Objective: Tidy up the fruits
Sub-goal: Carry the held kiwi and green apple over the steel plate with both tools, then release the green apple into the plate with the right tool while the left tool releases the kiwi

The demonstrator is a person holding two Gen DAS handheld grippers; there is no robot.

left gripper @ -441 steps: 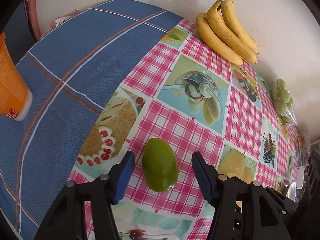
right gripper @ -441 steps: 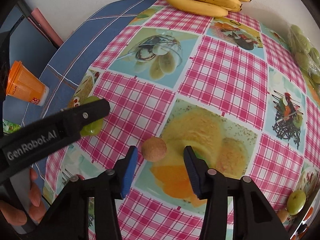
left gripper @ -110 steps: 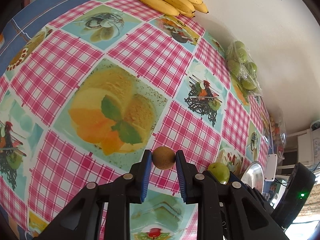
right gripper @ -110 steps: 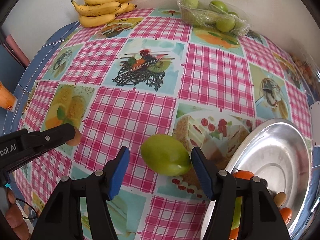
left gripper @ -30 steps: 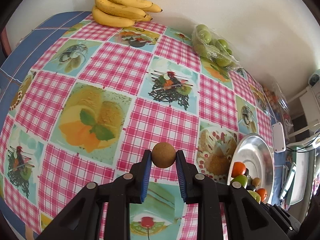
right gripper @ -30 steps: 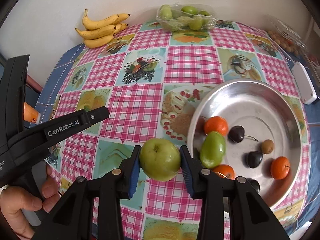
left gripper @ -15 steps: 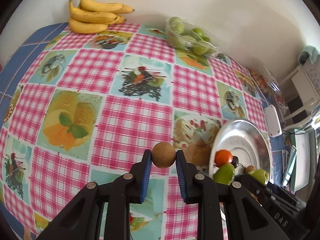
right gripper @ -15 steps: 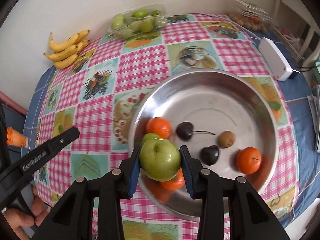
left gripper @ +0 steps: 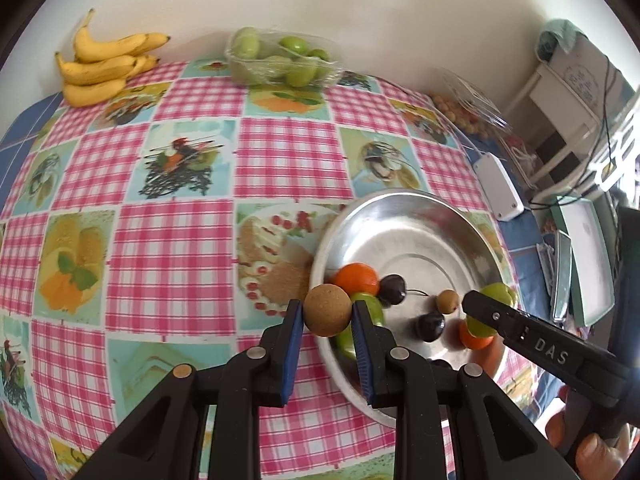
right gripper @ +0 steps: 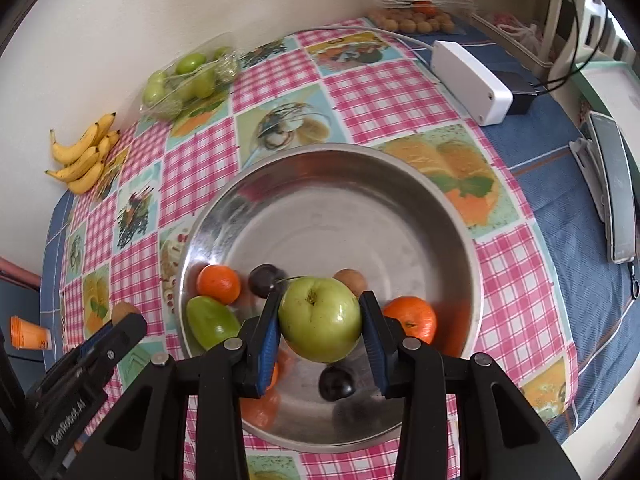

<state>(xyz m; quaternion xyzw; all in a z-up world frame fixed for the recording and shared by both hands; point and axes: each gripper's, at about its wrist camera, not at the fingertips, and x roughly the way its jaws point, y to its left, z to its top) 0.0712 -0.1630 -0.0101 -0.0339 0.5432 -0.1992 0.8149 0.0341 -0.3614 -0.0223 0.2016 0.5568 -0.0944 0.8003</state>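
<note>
My left gripper [left gripper: 326, 322] is shut on a round brown fruit [left gripper: 327, 309] and holds it above the near left rim of the steel bowl [left gripper: 412, 216]. My right gripper [right gripper: 320, 326] is shut on a green apple [right gripper: 320, 318] and holds it over the bowl [right gripper: 328, 184]. The bowl holds oranges [right gripper: 219, 283], dark plums [right gripper: 262, 274], a green mango [right gripper: 210, 322] and a small brown fruit [right gripper: 351, 278]. In the left wrist view the right gripper [left gripper: 486, 312] shows at the right with the apple [left gripper: 496, 296].
Bananas [left gripper: 100, 68] and a wrapped tray of green fruit [left gripper: 280, 62] lie at the table's far edge by the wall. A white box [right gripper: 468, 80], a pack of small round fruit [right gripper: 412, 20] and a phone [right gripper: 612, 188] lie right of the bowl. An orange cup [right gripper: 28, 334] stands far left.
Both grippers have moved right toward the bowl with their fruit. The right gripper with the apple is now lower over the bowl's middle; the left now reaches the bowl's rim.
</note>
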